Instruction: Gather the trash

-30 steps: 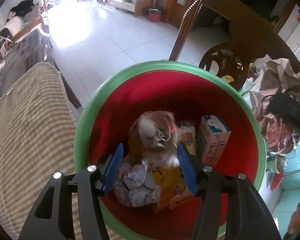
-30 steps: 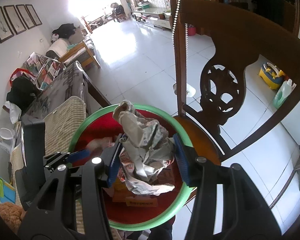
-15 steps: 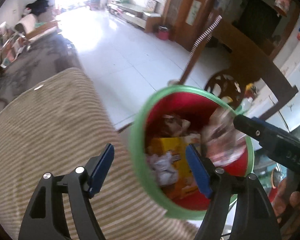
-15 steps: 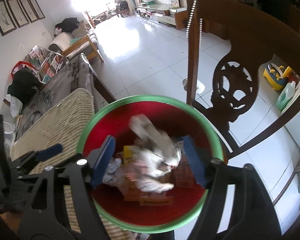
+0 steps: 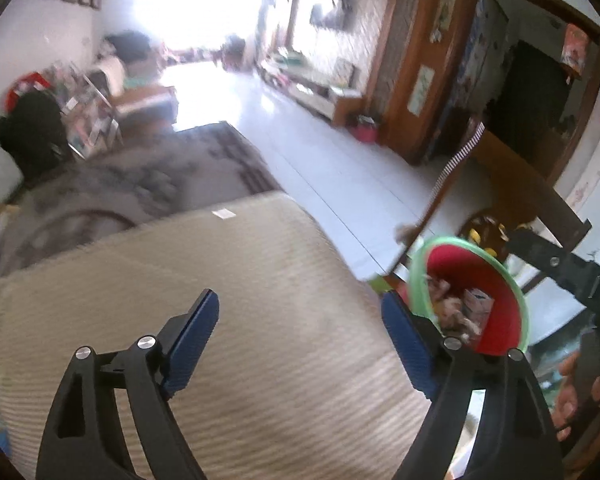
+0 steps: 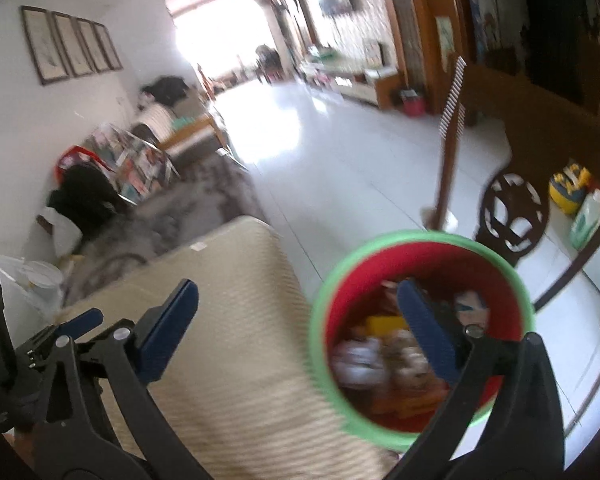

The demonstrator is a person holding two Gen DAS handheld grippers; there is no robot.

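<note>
The red bin with a green rim [image 5: 504, 312] stands low at the right in the left wrist view, holding crumpled paper and small cartons [image 5: 456, 312]. My left gripper [image 5: 300, 320] hangs over the beige striped cloth [image 5: 260, 280], left of the bin; its jaws are opening with nothing between them. In the right wrist view the bin [image 6: 320, 344] sits lower right with blurred trash [image 6: 380, 360] inside. My right gripper [image 6: 296, 308] straddles the bin's left rim from above, jaws opening and empty. The left gripper [image 6: 72, 324] shows at the lower left.
A dark wooden chair [image 6: 512, 208] stands right behind the bin. A grey patterned cloth [image 5: 140, 184] lies beyond the striped one. White tiled floor [image 6: 340, 152] stretches toward the bright far room. A hand [image 5: 572, 392] shows at the right edge.
Both grippers let go of their crumpled paper wads, which dropped into the bin. Both jaws spread wide, and both grippers drew up and left, away from the bin and over the striped cloth.
</note>
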